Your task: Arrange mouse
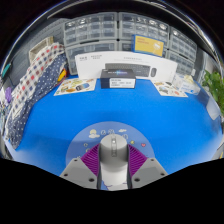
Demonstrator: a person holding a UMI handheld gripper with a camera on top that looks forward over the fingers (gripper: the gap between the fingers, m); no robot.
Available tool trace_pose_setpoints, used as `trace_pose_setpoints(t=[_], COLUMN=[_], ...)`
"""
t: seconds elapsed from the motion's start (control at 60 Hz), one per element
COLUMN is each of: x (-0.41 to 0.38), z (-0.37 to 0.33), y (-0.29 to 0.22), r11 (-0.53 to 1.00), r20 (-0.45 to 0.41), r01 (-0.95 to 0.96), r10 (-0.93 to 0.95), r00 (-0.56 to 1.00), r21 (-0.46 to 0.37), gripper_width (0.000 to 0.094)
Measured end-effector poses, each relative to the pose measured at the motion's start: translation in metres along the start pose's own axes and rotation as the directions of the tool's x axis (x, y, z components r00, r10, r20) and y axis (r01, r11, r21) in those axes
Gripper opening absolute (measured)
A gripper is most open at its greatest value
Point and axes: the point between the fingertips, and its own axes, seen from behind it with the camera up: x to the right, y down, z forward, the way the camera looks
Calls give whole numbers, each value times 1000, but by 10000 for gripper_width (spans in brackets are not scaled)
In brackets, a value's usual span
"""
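A grey computer mouse (113,160) sits between my two fingers, its nose pointing ahead and its scroll wheel on top. Both purple pads (92,160) press against its sides, so my gripper (113,165) is shut on it. Just under and ahead of the mouse lies a round light mouse mat (98,133) with small coloured prints, on a blue table (110,105). The mouse's rear end is hidden by the fingers.
At the far edge of the table stands a white box with a black device (128,72) on it. Papers (75,87) lie far left and more items (178,89) far right. A checked cloth (35,85) hangs at the left. Drawer cabinets (115,30) line the back wall.
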Motion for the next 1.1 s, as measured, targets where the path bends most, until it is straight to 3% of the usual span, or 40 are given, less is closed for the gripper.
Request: trace_pose_setpoints(t=[0.217,0.233,0.3,0.333,0.733,0.933,1.1], x=[-1,-1,3,7,99,150,185], z=[-1,-2,-11,-17,-148,-196,-211], y=[2,1,-5,-13,-132,-145,-134], r11=[999,999,999,1000,977,959,955], r20=[34,40,42,40,10,-6,-8], r01=[8,4,-8,-4,4,19,29], r10=[-7,-2,10,5,-6,-18,-28], r00=[999,999,999,999,1000,1000,1000], r21=[-37,-43,-41,-26,211,283,296], gripper_width=[516,618,828,873,873,872,865])
